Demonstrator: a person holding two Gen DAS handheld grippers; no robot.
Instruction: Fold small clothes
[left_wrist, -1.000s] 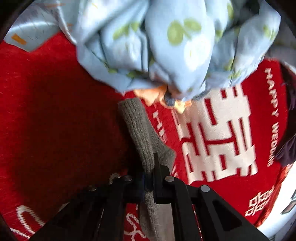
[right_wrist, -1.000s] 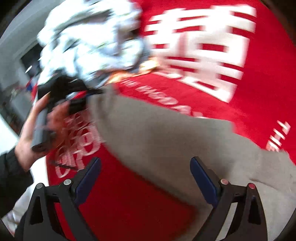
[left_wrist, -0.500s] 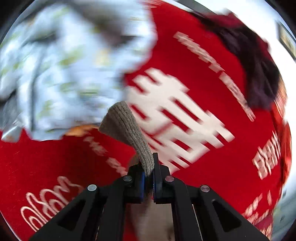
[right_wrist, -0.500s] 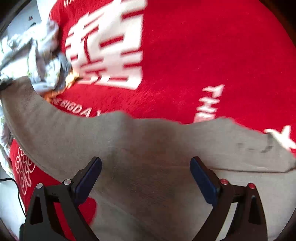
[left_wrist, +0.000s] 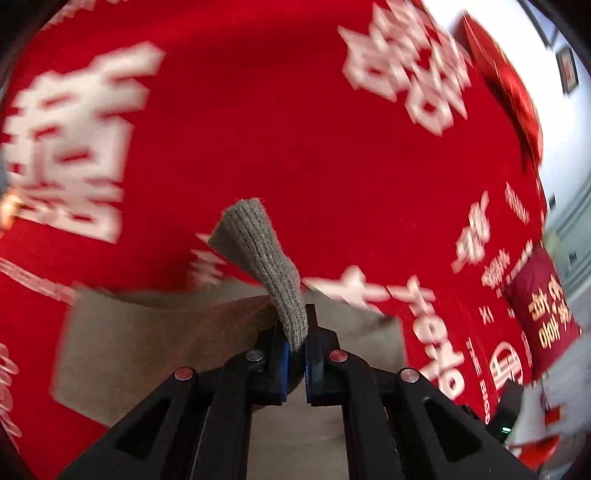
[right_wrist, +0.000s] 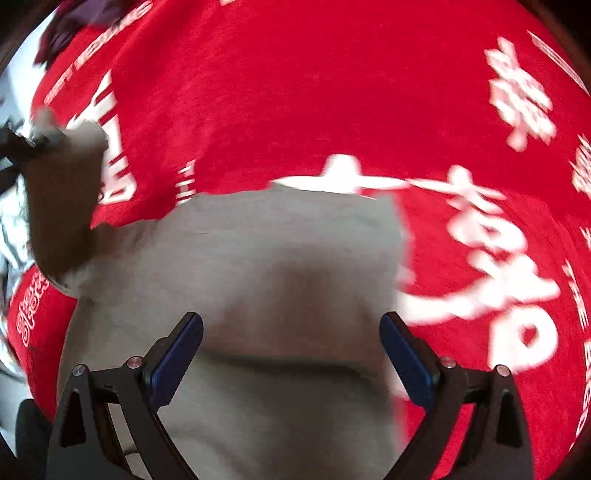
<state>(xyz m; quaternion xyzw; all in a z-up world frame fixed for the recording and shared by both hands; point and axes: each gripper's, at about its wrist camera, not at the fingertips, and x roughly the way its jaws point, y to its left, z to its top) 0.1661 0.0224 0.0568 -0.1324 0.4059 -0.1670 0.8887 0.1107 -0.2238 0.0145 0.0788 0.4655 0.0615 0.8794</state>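
The red cloth (left_wrist: 295, 147) with white letters covers the whole surface under both tools. The grey knit garment (right_wrist: 280, 280) lies spread on it, directly ahead of the right tool (right_wrist: 291, 354), whose jaws stand wide and hold nothing. The left tool (left_wrist: 295, 350) is clamped on the ribbed cuff (left_wrist: 258, 243). I would carry the cuff low and flat across the body, keeping the edges aligned.

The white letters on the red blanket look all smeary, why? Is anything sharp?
Left wrist view: the white letters smear from motion blur, but the knitted cuff clamped in the left gripper is sharp. Right wrist view: red blanket and grey garment are blurred; only the open right gripper looks crisp.
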